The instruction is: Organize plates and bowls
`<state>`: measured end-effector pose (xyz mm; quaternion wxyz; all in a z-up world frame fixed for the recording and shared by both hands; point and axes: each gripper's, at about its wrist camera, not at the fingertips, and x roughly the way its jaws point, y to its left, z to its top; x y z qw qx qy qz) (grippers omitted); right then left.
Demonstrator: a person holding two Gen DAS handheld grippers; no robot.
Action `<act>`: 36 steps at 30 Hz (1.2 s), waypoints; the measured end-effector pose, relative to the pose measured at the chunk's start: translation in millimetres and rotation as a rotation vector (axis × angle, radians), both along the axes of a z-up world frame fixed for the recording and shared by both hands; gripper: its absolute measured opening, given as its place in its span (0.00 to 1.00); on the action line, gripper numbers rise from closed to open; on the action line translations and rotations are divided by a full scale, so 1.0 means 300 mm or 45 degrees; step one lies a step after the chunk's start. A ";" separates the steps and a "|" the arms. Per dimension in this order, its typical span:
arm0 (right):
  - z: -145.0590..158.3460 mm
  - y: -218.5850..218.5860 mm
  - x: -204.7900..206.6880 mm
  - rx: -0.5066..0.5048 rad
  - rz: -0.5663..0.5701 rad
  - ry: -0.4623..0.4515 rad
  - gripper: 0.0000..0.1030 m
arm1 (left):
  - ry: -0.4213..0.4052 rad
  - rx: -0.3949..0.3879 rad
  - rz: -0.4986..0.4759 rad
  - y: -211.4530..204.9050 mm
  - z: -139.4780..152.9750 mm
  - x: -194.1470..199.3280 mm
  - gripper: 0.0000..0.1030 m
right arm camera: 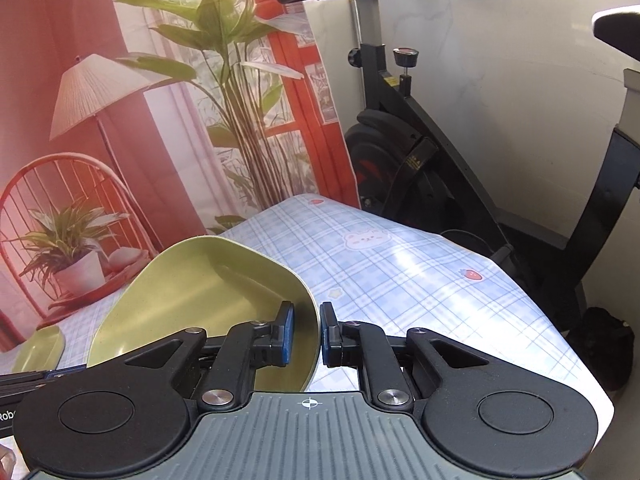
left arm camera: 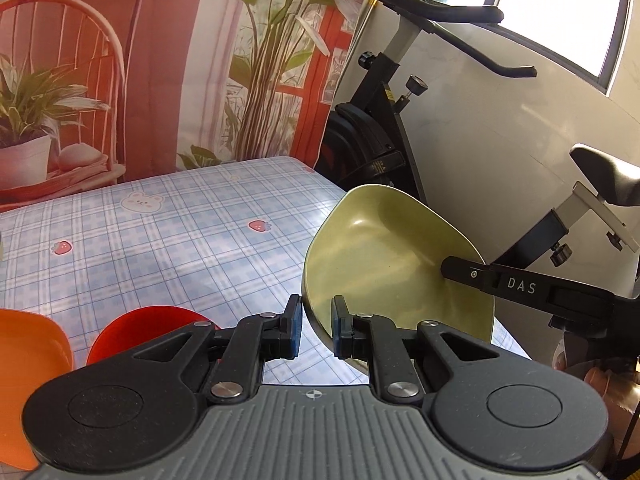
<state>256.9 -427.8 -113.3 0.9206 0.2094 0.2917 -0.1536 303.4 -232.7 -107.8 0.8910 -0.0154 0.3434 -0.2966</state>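
Note:
A green bowl is held tilted above the table between both grippers. My left gripper straddles its near-left rim with the jaws narrowly apart around the wall. My right gripper is shut on the bowl's right rim; one of its fingers shows in the left wrist view reaching into the bowl. A red bowl and an orange plate sit at lower left in the left wrist view. A second green dish lies at far left in the right wrist view.
The table wears a blue plaid cloth with bear and strawberry prints. A printed backdrop hangs behind it. A black exercise bike stands beyond the table's right edge.

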 end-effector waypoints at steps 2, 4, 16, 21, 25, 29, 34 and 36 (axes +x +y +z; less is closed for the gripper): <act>0.023 0.037 0.029 -0.009 0.029 -0.002 0.12 | -0.008 -0.022 0.033 0.055 0.023 0.004 0.15; 0.060 0.092 0.064 -0.030 0.069 -0.010 0.12 | -0.020 -0.035 0.064 0.106 0.045 0.006 0.15; 0.256 0.462 0.333 -0.059 0.371 -0.083 0.12 | -0.102 -0.086 0.275 0.524 0.236 0.054 0.15; 0.302 0.643 0.449 -0.070 0.512 -0.120 0.12 | -0.128 -0.033 0.379 0.686 0.287 0.040 0.17; 0.291 0.791 0.526 -0.129 0.641 -0.098 0.12 | -0.081 -0.031 0.463 0.806 0.243 0.017 0.18; 0.238 0.905 0.571 -0.181 0.734 -0.027 0.13 | 0.018 -0.055 0.510 0.884 0.149 0.006 0.19; 0.156 0.971 0.579 -0.202 0.790 0.053 0.13 | 0.102 -0.043 0.523 0.919 0.041 -0.003 0.19; 0.121 0.978 0.576 -0.202 0.794 0.088 0.13 | 0.122 -0.039 0.522 0.916 0.015 -0.002 0.19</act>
